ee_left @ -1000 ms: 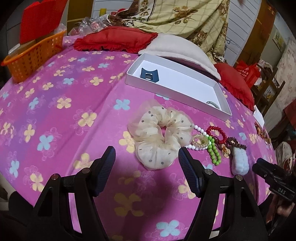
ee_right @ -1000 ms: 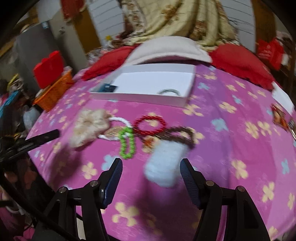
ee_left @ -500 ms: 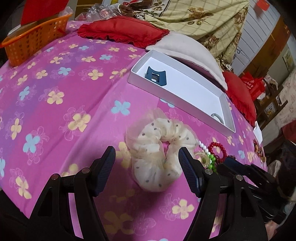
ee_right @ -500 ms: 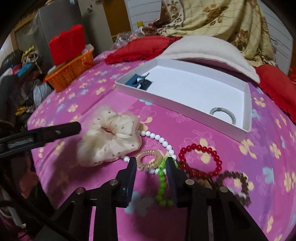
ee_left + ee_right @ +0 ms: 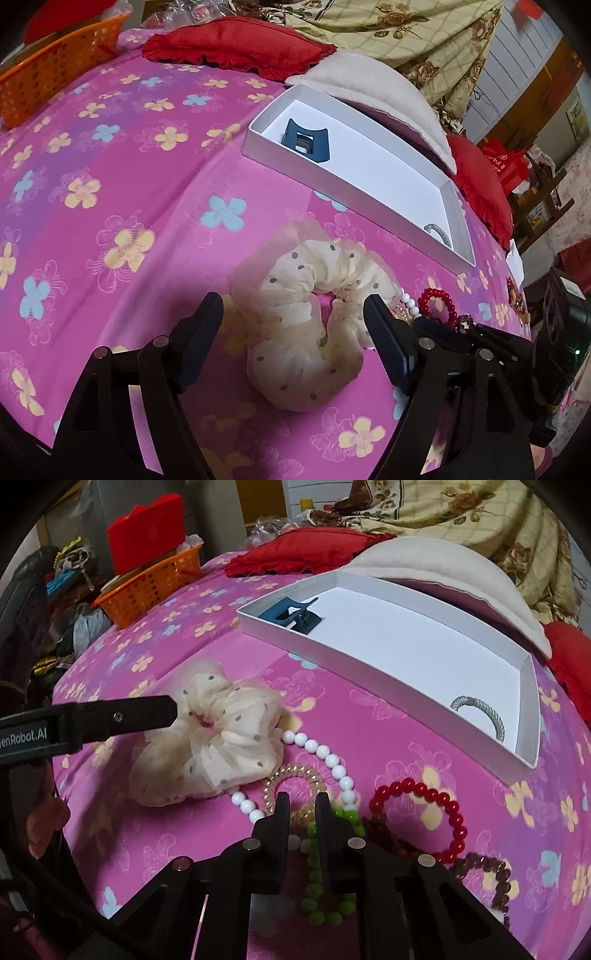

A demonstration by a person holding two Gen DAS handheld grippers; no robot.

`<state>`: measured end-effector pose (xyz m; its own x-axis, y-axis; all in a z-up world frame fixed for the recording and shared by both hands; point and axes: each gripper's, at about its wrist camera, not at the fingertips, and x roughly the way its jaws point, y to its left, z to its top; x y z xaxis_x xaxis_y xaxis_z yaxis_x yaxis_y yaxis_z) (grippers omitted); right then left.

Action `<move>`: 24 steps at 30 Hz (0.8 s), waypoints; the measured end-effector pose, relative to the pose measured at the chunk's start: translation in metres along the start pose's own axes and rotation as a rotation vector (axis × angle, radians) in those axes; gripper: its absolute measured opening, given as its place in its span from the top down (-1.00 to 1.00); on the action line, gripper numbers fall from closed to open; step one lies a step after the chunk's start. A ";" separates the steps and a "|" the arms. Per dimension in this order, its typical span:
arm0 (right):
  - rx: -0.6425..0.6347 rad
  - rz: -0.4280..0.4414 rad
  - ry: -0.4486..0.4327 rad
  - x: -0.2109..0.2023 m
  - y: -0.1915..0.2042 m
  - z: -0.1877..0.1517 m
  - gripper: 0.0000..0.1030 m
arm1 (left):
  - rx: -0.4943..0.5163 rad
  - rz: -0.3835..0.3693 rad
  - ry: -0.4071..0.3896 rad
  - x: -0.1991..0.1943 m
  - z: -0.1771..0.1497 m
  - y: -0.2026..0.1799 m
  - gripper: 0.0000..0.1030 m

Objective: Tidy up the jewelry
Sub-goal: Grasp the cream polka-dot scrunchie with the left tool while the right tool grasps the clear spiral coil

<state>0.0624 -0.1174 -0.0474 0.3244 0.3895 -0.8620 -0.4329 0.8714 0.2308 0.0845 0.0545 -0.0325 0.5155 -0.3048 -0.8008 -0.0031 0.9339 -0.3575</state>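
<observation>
A cream dotted scrunchie (image 5: 306, 332) lies on the pink flowered cloth, between the fingers of my left gripper (image 5: 291, 310), whose jaws are opening and stand apart from it. My right gripper (image 5: 303, 803) is closing, its narrow jaws pinching a gold spiral hair tie (image 5: 291, 771). Around it lie a white pearl bracelet (image 5: 325, 753), a green bead bracelet (image 5: 317, 886), a red bead bracelet (image 5: 424, 794) and a brown one (image 5: 495, 871). The white box (image 5: 369, 675) behind holds a blue hair claw (image 5: 291, 616) and a silver bracelet (image 5: 480, 710).
An orange basket (image 5: 147, 590) stands at the far left edge of the bed. A red cushion (image 5: 236, 51) and a cream pillow (image 5: 443, 576) lie behind the box. The left gripper's finger (image 5: 147, 709) reaches over the scrunchie's left side.
My right gripper swung left from a white fluffy piece to the beads and its jaws narrowed onto the gold tie. The left gripper came closer over the scrunchie.
</observation>
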 end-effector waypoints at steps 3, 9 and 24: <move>0.005 0.018 0.012 0.005 -0.003 0.003 0.75 | -0.001 0.004 0.002 0.002 0.001 0.001 -0.53; -0.048 -0.021 -0.002 0.019 0.008 0.005 0.75 | 0.013 0.017 0.021 0.012 0.002 -0.002 -0.53; 0.071 0.002 -0.112 -0.041 -0.011 -0.013 0.83 | 0.029 -0.004 0.043 0.020 0.002 -0.004 0.72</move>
<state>0.0427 -0.1471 -0.0209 0.4176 0.4186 -0.8065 -0.3747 0.8879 0.2669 0.0971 0.0453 -0.0463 0.4785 -0.3160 -0.8192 0.0243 0.9374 -0.3474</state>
